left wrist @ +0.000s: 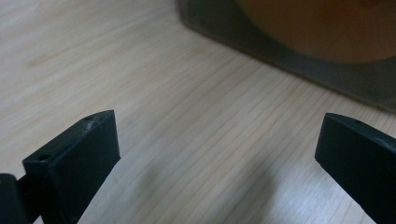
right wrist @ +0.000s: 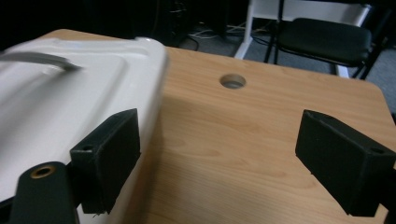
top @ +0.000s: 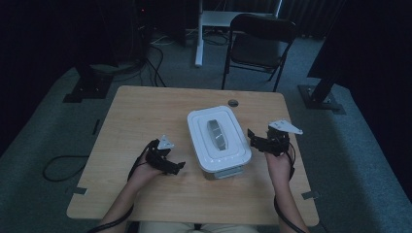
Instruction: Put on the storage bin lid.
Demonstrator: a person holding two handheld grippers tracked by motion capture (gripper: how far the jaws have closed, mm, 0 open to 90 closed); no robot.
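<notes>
At the near edge of the bench (top: 145,111), a person's left tool (top: 179,166) and right tool (top: 251,134) flank a white lidded container (top: 218,138), both spread wide and pinching nothing; the dim lid appears to carry a grey handle (top: 217,133). Beyond stands a black chair (top: 257,43).

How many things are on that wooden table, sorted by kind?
White lidded plastic box with grey handle: 1
Black hand-held grippers, fingers spread wide (left gripper, right gripper): 2
Total: 3
</notes>
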